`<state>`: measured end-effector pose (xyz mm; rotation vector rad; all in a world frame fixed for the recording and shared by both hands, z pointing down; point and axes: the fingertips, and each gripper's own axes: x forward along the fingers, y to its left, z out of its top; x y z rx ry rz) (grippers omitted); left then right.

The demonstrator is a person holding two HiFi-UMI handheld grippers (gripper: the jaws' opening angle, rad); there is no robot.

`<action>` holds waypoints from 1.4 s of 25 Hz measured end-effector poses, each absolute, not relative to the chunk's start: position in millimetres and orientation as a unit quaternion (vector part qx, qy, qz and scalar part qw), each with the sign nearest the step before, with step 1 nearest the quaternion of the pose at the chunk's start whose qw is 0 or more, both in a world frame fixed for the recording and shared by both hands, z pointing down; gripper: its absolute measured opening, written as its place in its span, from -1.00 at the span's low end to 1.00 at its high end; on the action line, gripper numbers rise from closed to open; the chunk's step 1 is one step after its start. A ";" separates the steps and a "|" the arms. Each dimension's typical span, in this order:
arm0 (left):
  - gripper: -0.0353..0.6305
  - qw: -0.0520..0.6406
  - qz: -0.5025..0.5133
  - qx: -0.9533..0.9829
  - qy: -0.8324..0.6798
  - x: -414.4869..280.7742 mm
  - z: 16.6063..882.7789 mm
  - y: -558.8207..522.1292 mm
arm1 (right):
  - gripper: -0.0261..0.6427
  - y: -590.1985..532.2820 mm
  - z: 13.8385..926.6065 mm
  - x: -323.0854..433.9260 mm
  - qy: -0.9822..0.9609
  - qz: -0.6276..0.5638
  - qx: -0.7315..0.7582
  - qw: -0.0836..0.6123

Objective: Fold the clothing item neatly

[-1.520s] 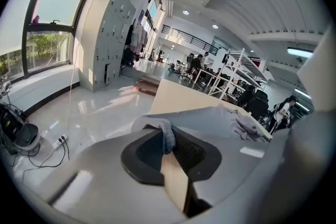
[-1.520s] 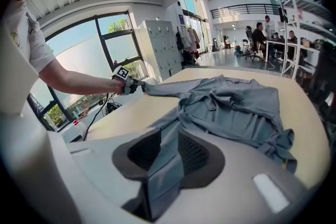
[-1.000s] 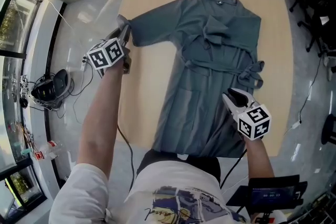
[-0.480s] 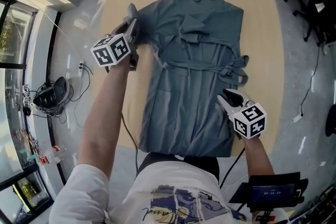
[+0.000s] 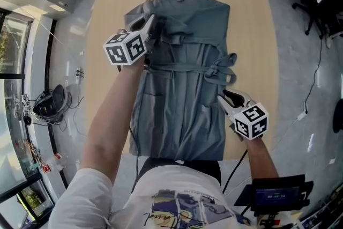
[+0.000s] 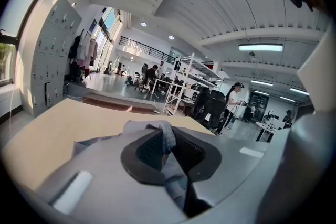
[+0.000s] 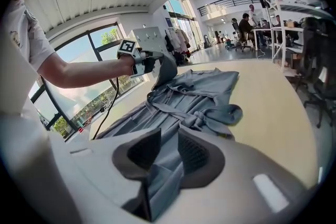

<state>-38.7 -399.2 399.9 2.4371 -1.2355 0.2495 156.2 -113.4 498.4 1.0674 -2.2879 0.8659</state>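
A grey-blue belted robe (image 5: pixel 182 99) lies lengthwise on the wooden table (image 5: pixel 252 19), collar at the far end. My left gripper (image 5: pixel 151 24) hovers over the robe's upper left. It is shut on the left sleeve (image 6: pixel 167 134), whose cloth bunches between the pads of the left gripper (image 6: pixel 166 150). My right gripper (image 5: pixel 224 98) is at the robe's right edge below the tied belt knot (image 5: pixel 220 69). The right gripper (image 7: pixel 169 150) is shut on that edge, and the cloth runs between its pads. The right gripper view shows the robe (image 7: pixel 194 94) and the left gripper (image 7: pixel 149 63) lifting the sleeve.
The table edge runs close to the robe on the left and at the near end. Cables and a dark device (image 5: pixel 51 99) lie on the floor at left. Office chairs (image 5: pixel 321 2) stand at the right. Shelving (image 6: pixel 181 86) and people stand beyond the table.
My left gripper has carried the sleeve rightward, from outstretched at the table's left to over the robe's chest. My right gripper has moved a little with the right edge.
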 end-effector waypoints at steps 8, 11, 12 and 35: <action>-0.80 0.182 0.120 0.895 -0.388 61.4 412.8 -381.9 | -0.65 -105.7 505.2 199.5 -0.825 0.328 0.401 0.225; -0.80 0.175 0.139 0.902 -0.370 92.8 425.8 -372.9 | -0.65 -101.7 510.4 214.7 -0.823 0.332 0.403 0.223; -0.80 0.173 0.145 0.903 -0.365 102.3 430.2 -370.0 | -0.65 -99.8 512.6 219.9 -0.822 0.333 0.404 0.224; -0.43 0.134 0.234 0.924 -0.271 183.8 477.9 -326.3 | -0.65 -92.7 529.8 251.5 -0.816 0.350 0.414 0.202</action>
